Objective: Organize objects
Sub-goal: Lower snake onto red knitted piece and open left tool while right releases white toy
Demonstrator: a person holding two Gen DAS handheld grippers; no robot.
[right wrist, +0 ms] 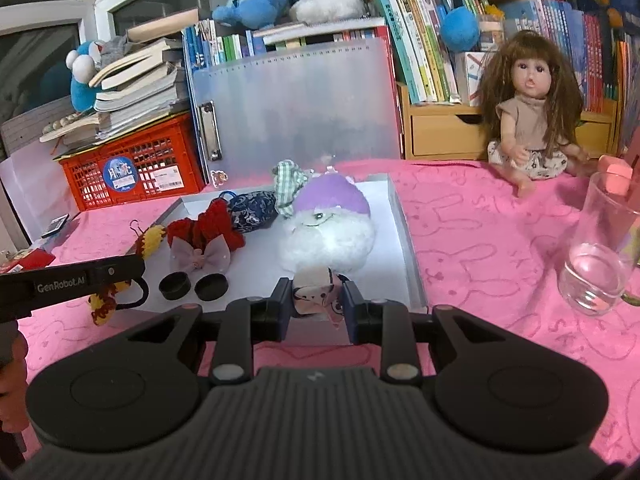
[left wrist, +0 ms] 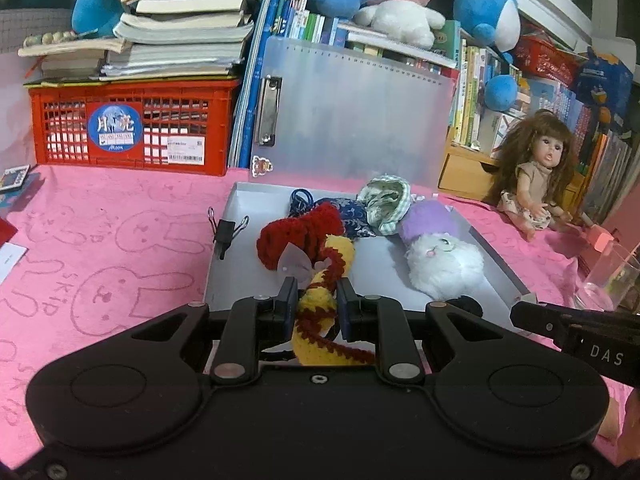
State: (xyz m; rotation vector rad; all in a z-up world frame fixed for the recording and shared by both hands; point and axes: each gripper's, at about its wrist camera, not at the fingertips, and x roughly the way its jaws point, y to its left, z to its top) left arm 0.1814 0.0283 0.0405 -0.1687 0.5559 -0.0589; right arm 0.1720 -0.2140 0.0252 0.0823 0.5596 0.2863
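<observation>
Left claw [left wrist: 318, 292] grips yellow crocheted piece [left wrist: 320, 312] lengthwise, pointing forward.

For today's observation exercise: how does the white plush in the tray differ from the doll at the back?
The white plush is round and fluffy with a purple cap; the doll has a moulded face and long brown hair. The plush lies inside the grey tray; the doll sits upright on the pink cloth outside it. Both are toys, and neither gripper holds them.

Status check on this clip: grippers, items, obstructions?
Left gripper shut on yellow crochet piece. Right gripper shut on small pink item. Both over white tray. Nothing blocking.
</observation>
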